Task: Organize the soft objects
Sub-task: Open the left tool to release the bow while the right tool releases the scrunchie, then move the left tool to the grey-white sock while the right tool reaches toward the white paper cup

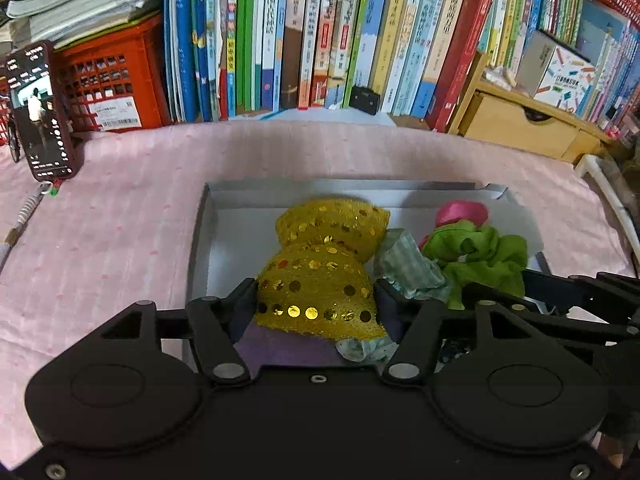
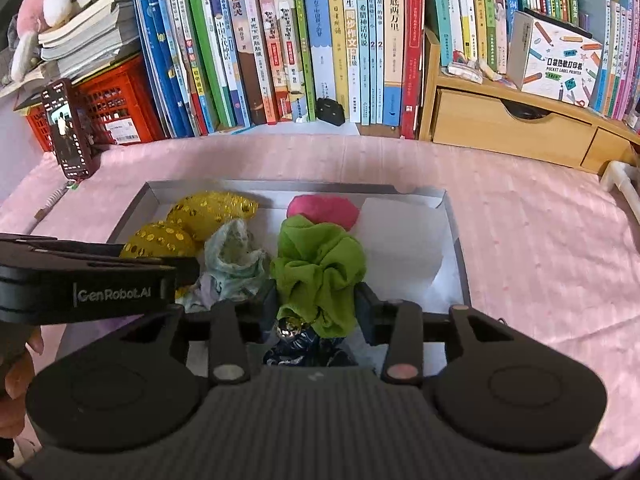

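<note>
A shallow grey box [image 1: 200,236] [image 2: 456,232] lies on the pink bedcover. In it are a gold sequinned bow [image 1: 320,268] [image 2: 200,216], a pale green checked scrunchie [image 1: 412,268] [image 2: 236,256], a bright green scrunchie [image 1: 484,256] [image 2: 320,260] and a pink piece [image 1: 464,212] [image 2: 324,208]. My left gripper [image 1: 316,300] is shut on the near lobe of the gold bow. My right gripper [image 2: 316,308] is shut on the bright green scrunchie. A dark blue patterned item with a small silver bell [image 2: 290,330] lies under it.
A row of upright books [image 1: 320,36] [image 2: 320,40] lines the back. A red crate [image 1: 108,80] and a propped phone [image 1: 40,112] [image 2: 68,128] stand at the left. A wooden drawer unit [image 1: 516,124] [image 2: 516,124] is at the right. A white pipe frame [image 1: 608,196] edges the bedcover's right side.
</note>
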